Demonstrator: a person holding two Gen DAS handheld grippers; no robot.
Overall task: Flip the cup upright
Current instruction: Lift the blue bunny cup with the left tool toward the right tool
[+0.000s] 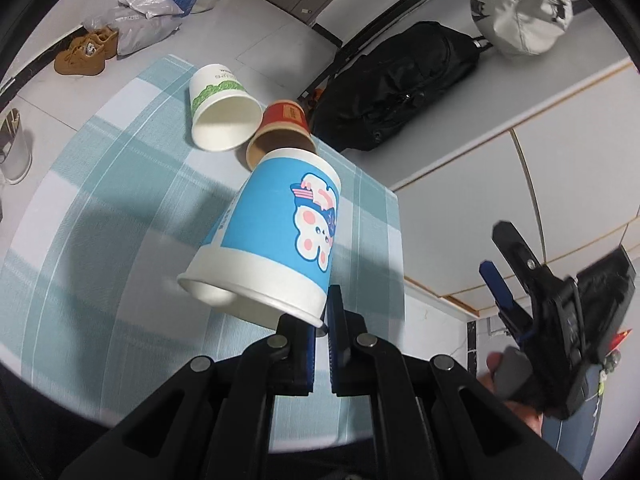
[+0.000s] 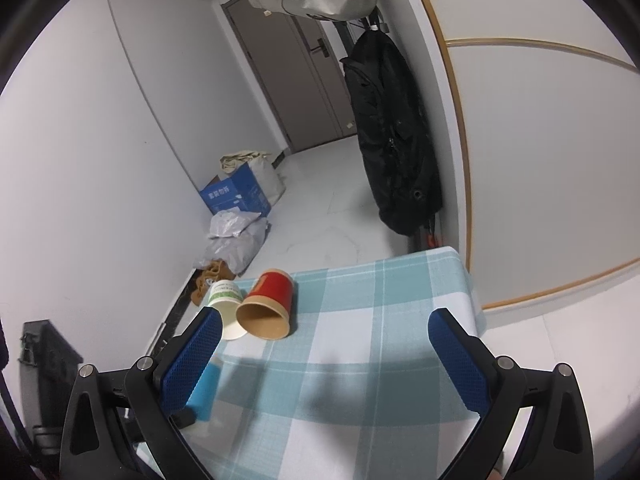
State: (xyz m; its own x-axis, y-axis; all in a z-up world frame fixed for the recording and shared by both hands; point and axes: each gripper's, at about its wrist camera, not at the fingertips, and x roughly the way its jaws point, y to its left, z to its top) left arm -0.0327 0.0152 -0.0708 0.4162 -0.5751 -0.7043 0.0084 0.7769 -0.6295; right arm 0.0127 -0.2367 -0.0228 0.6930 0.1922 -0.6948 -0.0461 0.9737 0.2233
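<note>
Blue cup (image 1: 276, 232), printed with a cartoon figure in white, pink and navy, hangs tilted above the checked tabletop (image 1: 100, 184), mouth toward the camera. Left gripper (image 1: 320, 332) is closed on the cup's rim, one finger inside and one outside. Right gripper (image 2: 324, 360) is spread wide and holds nothing. White cup (image 1: 220, 108) with a green band and red cup (image 1: 282, 128) lie on their sides, touching; their lettering is too small to read. Blue box (image 2: 236, 194) on the floor carries white Chinese characters.
</note>
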